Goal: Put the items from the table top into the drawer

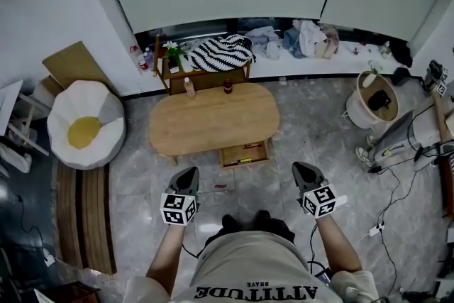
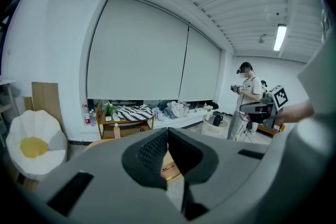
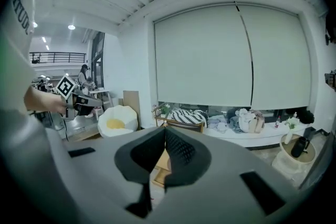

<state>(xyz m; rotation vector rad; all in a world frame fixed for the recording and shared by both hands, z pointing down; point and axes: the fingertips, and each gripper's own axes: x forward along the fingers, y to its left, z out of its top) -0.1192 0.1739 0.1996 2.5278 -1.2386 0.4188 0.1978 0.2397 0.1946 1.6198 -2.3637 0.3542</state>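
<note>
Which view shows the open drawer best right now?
Head view: the drawer sticks out whole from the table, with small items inside. The left and right gripper views each show only a sliver of it behind closed jaws.

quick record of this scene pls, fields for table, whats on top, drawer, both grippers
table: oval wooden coffee table
on top: pale bottle and small dark bottle, both upright at the far edge
drawer: drawer pulled open on the near side, a few small items inside
left hand-held gripper: jaws together, empty, over the floor short of the table
right hand-held gripper: jaws together, empty, over the floor short of the table
task state: both bottles not yet in the drawer
</note>
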